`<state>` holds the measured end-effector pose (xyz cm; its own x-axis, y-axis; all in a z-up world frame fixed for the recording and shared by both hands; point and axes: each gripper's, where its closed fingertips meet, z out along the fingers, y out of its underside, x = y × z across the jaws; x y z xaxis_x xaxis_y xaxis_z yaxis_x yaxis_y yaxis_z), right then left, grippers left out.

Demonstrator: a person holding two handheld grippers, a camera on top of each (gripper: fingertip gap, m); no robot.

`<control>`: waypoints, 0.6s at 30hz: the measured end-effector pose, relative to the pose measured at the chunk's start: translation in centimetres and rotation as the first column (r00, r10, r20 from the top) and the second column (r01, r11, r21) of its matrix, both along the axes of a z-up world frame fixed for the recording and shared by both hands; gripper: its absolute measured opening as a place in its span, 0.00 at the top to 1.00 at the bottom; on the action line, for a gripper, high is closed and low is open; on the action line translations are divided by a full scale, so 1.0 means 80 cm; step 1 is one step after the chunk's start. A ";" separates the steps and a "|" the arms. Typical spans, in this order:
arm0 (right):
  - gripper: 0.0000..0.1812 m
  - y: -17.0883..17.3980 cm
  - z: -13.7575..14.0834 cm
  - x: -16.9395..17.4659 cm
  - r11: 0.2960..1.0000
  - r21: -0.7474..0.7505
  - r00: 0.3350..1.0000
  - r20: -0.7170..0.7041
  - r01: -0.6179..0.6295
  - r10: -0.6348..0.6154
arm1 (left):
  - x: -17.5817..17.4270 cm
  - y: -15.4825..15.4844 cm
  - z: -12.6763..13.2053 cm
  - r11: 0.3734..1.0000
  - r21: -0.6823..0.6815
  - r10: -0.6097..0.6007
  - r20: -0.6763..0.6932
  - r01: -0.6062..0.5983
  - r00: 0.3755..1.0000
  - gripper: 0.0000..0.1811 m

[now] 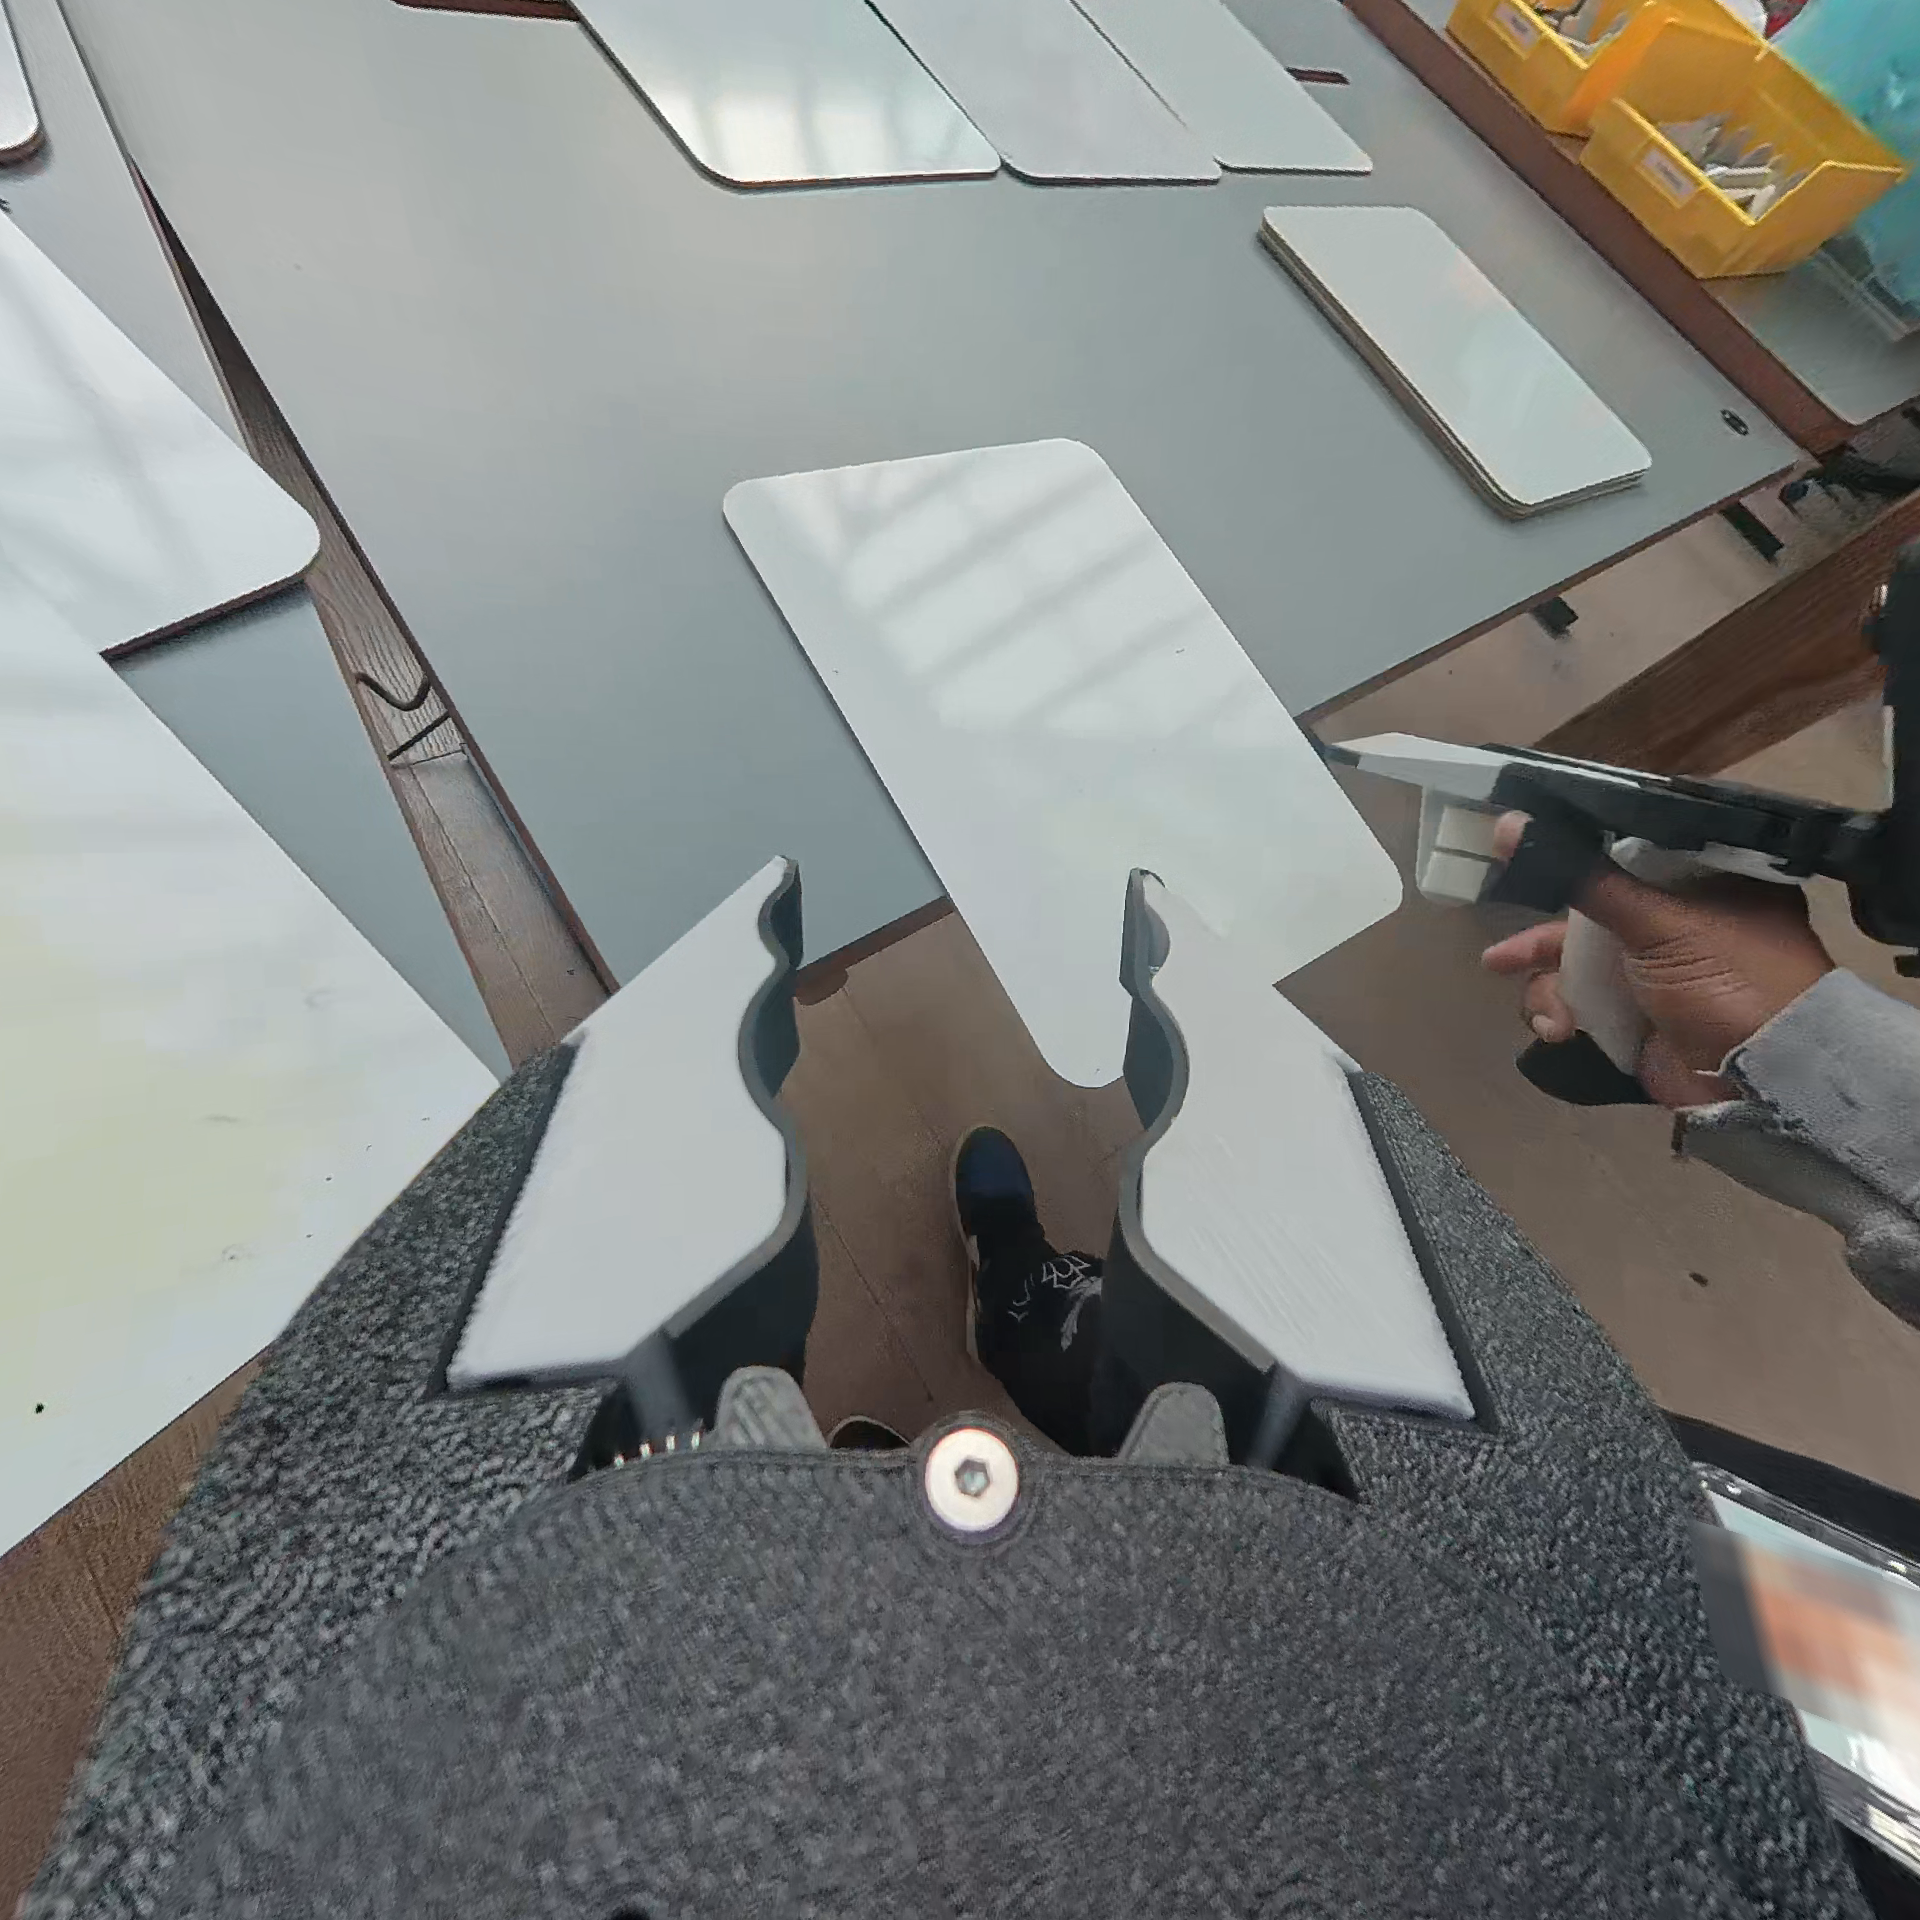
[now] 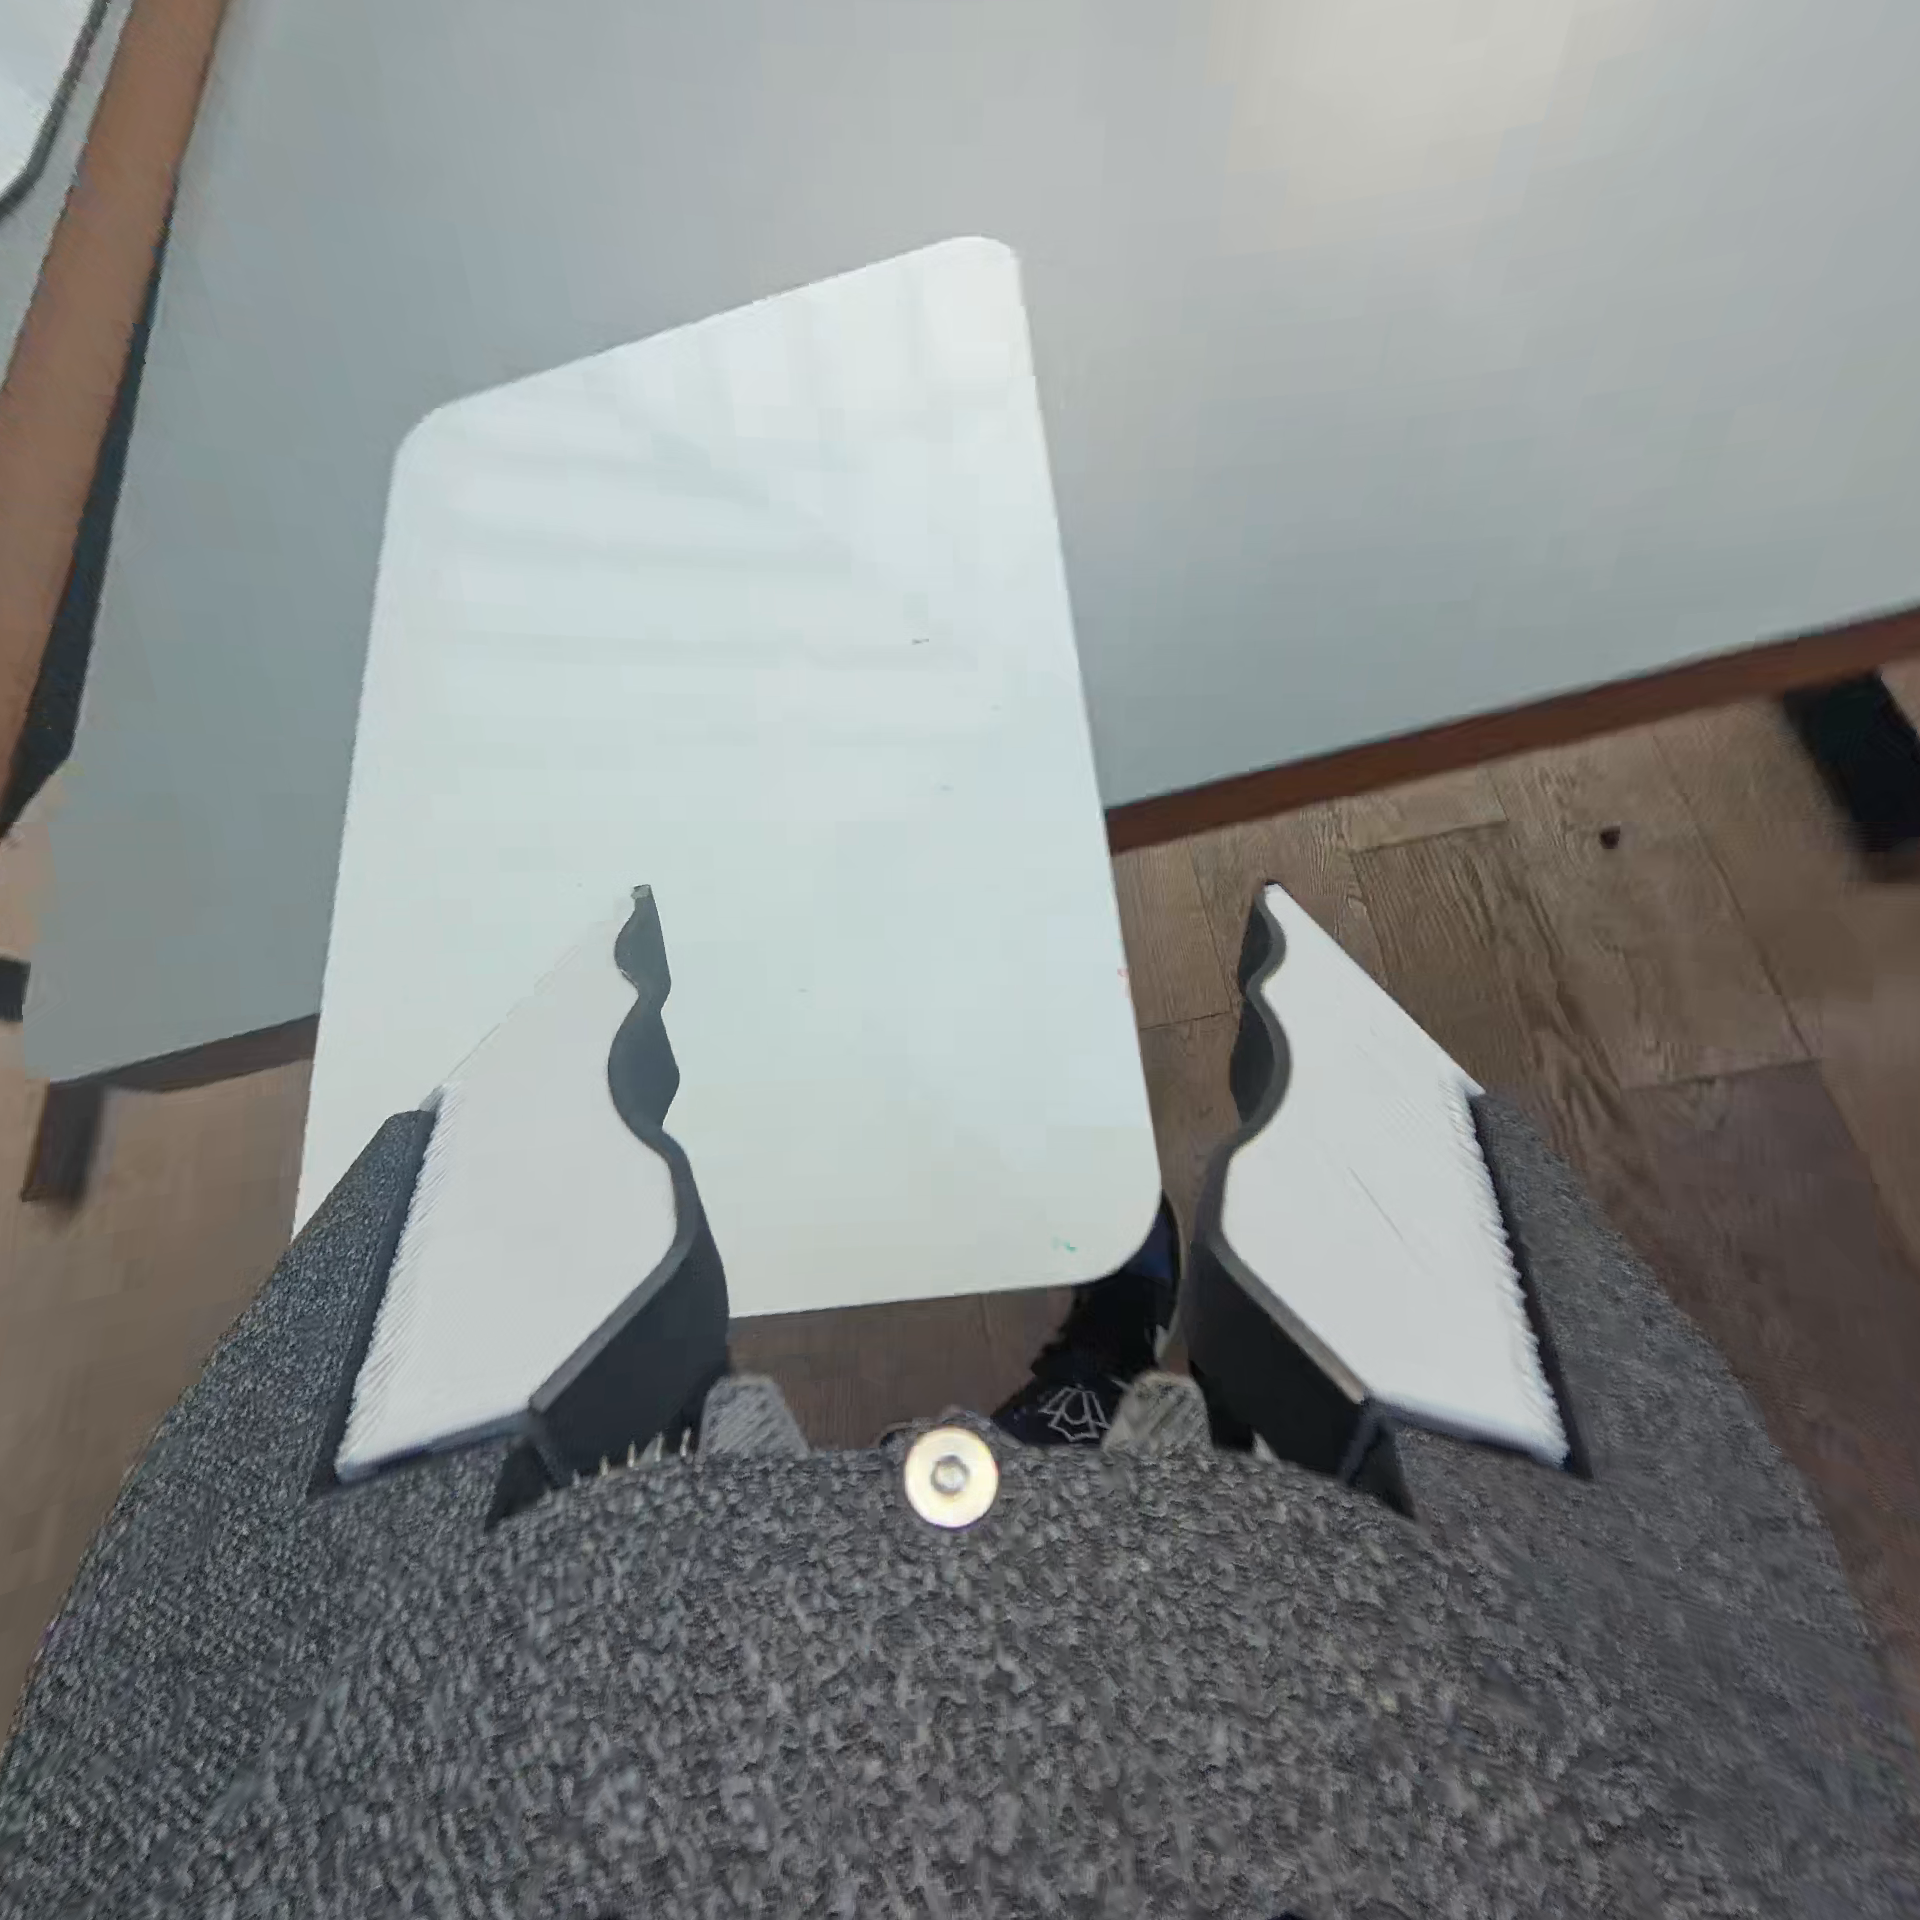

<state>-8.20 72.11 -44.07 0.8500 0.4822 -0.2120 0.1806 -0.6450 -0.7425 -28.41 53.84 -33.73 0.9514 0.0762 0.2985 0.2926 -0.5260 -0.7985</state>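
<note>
Left wrist view high over the near edge of the grey matt surface [image 1: 520, 416], facing forward and down across it, right wrist view closer, steeply downward, both sharing the white round-cornered flat panel [image 1: 1039, 665] [image 2: 727, 779] overhanging that edge, wooden plank floor [image 2: 1558, 935] below

Your left gripper [image 1: 961, 883] has two pale grey fingers [image 1: 665, 1122] with wavy black inner edges, set in a rough, speckled dark grey housing [image 1: 831, 1714] fixed by one silver hex-socket screw [image 1: 971, 1477]. Your right gripper [image 2: 956, 894] is built alike, with its own silver screw [image 2: 950, 1476]. You wear a grey sleeve with a frayed cuff [image 1: 1829, 1122] and a dark shoe [image 1: 997, 1195].
</note>
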 end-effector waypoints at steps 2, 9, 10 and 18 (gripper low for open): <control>0.34 -0.014 -0.036 0.054 0.983 -0.100 0.979 -0.123 0.152 -0.164 | 0.007 0.001 -0.002 1.000 -0.012 -0.025 -0.015 0.025 1.000 0.66; 0.76 -0.040 -0.056 0.000 0.910 -0.399 0.457 -0.834 -0.112 -0.309 | 0.038 0.017 -0.028 0.991 -0.082 -0.112 -0.067 0.106 0.991 0.67; 0.89 -0.043 -0.049 -0.002 0.911 -0.390 0.425 -0.853 -0.135 -0.302 | 0.045 0.020 -0.031 0.990 -0.090 -0.119 -0.068 0.113 0.991 0.67; 0.99 -0.039 0.011 0.083 0.924 -0.334 0.424 -0.876 -0.186 -0.231 | 0.123 0.083 -0.018 0.990 -0.067 -0.124 -0.040 0.121 0.991 0.66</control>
<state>-1.58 69.03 -43.17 0.0822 0.1845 -0.9794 -0.4616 -0.8639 -0.2015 -18.58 60.50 -35.20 0.9669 -0.0237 0.2541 0.1881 -0.6067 -0.7724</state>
